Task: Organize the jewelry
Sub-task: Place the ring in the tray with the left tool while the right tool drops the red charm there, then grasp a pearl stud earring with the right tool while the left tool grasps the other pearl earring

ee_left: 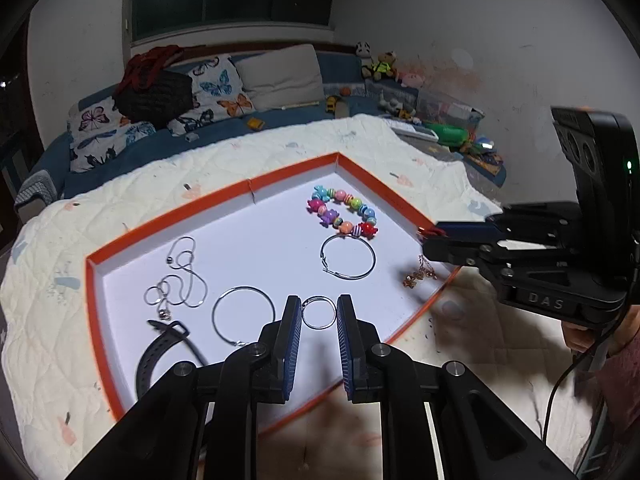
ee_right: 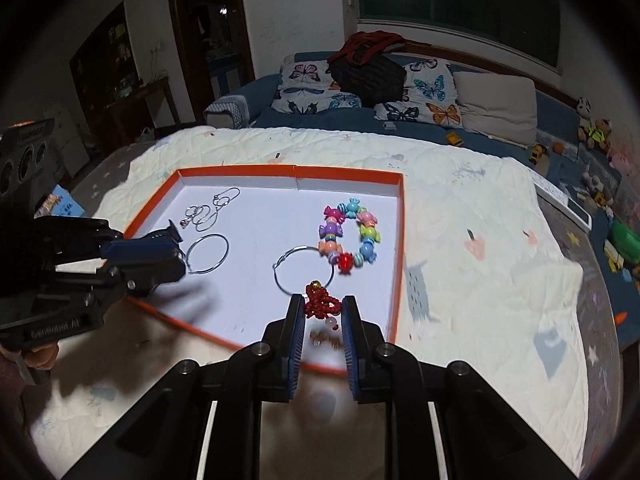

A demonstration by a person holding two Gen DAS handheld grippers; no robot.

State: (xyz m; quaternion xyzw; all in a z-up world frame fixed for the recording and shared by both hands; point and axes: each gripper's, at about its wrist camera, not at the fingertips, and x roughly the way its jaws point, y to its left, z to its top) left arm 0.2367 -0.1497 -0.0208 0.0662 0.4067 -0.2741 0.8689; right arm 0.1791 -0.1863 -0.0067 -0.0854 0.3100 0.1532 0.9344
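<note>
- Right gripper is pinched on a red knotted charm. The jaws sit narrow with the knot squeezed between the pads, and a pale bead and a blurry gold chain hang off the bottom of it.
- It's held over the near edge of the orange-rimmed tray, just in front of a big silver hoop.
- Handling guess: that charm is soft cord, super light, and it'll swing. The knot body is the right place to grab; the dangling chain would slip.
- Left gripper is open about halfway and holding nothing. A small silver ring lies flat on the tray between its fingertips; can't tell if they touch it.
- That ring is thin, stiff and slick, so I'd pinch across the wire, edge to edge.
- Further out in the tray: another hoop, a silver chain, a black strap, and a candy-bead bracelet toward the far corner.
</note>
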